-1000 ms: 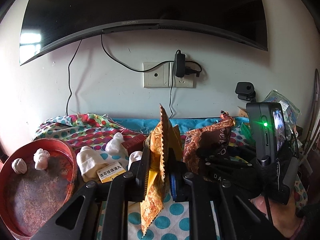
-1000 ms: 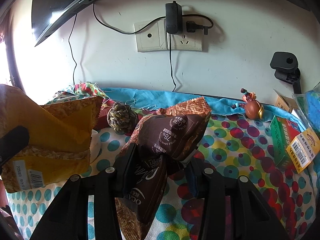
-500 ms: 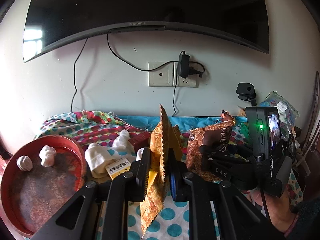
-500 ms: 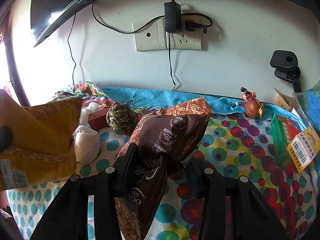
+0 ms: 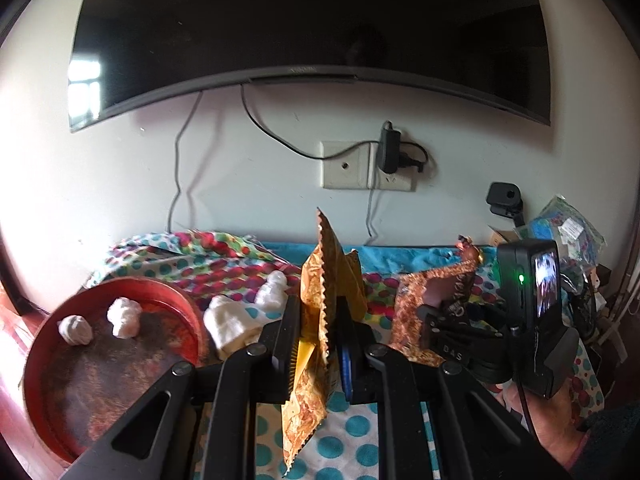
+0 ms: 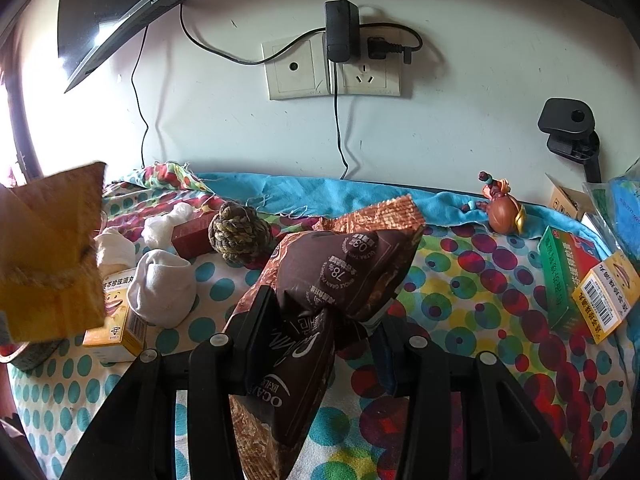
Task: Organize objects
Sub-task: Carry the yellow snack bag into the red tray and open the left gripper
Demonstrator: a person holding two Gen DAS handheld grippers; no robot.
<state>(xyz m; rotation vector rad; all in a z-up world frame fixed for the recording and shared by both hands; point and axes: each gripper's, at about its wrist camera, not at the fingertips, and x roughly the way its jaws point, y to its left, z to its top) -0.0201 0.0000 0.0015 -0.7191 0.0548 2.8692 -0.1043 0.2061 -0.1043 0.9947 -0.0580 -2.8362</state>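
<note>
My left gripper is shut on a yellow-orange snack packet, held edge-on above the dotted cloth; the packet also shows at the left of the right wrist view. My right gripper is shut on a brown snack bag, held above the cloth; the bag also shows in the left wrist view. A round red tray at the left holds two white lumps.
On the cloth lie white socks, a yellow medicine box, a rope ball, a dark red box, a small figurine and green and yellow boxes. A wall with sockets and a TV stands behind.
Both grippers have drawn back and risen with their packets. The left packet has shifted left in the right wrist view, uncovering the socks and the yellow box.
</note>
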